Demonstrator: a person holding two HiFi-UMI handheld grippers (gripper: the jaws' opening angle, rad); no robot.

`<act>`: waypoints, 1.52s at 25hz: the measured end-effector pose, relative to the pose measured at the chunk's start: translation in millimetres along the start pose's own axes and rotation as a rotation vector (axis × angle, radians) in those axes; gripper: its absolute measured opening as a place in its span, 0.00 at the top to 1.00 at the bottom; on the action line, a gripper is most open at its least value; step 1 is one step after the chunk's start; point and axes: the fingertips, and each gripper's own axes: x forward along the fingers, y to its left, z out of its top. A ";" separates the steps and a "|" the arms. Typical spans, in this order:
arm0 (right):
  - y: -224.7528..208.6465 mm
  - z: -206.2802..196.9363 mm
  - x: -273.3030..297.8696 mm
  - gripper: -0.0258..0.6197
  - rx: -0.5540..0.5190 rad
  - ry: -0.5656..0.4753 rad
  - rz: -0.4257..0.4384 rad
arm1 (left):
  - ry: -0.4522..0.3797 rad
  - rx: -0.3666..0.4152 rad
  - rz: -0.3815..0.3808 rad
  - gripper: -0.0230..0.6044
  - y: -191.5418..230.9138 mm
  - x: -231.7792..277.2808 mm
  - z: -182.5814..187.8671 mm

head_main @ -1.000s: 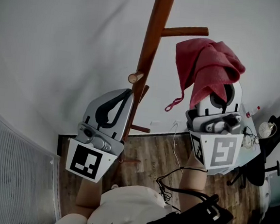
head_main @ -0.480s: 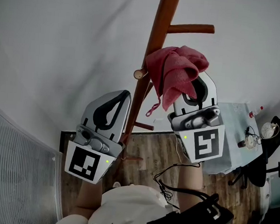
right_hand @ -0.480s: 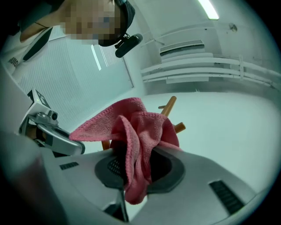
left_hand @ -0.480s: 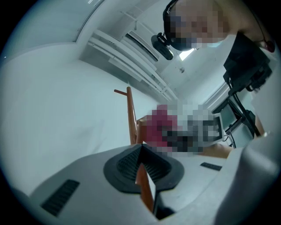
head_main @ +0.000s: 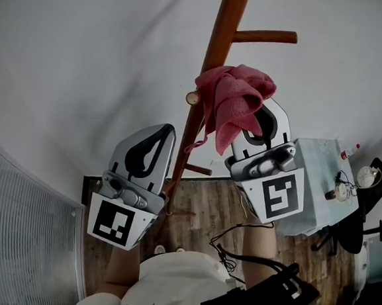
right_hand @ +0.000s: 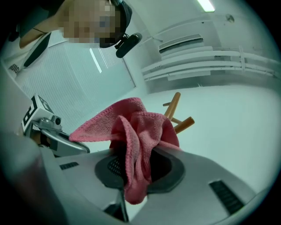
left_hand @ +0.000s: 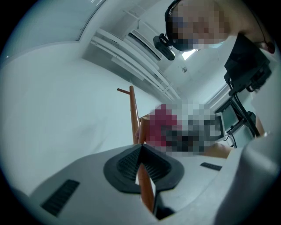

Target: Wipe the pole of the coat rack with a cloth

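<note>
The brown wooden pole of the coat rack runs up the middle of the head view, with a long peg near its top and a short stub lower down. My left gripper is shut on the pole, which passes between its dark pads. A pink cloth hangs bunched from my right gripper, which is shut on it. The cloth's left edge rests against the pole just above the stub. In the right gripper view the cloth covers the right gripper, with the pegs behind it.
A white wall stands behind the rack. Below lie a wood floor, a pale blue table with small bottles at right, and a black chair beyond it. Ribbed panels fill the lower left. Black cables hang near the person's body.
My right gripper has carried the pink cloth leftward and slightly down, from clear of the rack to touching the pole. The left gripper has stayed clamped on the pole.
</note>
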 end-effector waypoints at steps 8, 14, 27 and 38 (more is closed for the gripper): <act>9.3 16.9 -1.2 0.83 0.006 -0.039 0.054 | 0.004 -0.010 0.024 0.94 6.6 -4.0 -1.8; 10.7 29.7 -3.1 0.83 0.022 -0.078 0.063 | -0.006 0.010 0.032 0.94 9.4 -6.2 -2.7; 14.6 46.1 -8.0 0.83 0.024 -0.139 0.090 | -0.030 0.054 0.036 0.94 12.6 -8.4 -2.3; 12.1 50.0 -10.8 0.83 0.036 -0.155 0.064 | -0.013 0.038 0.052 0.94 30.8 -9.6 -7.6</act>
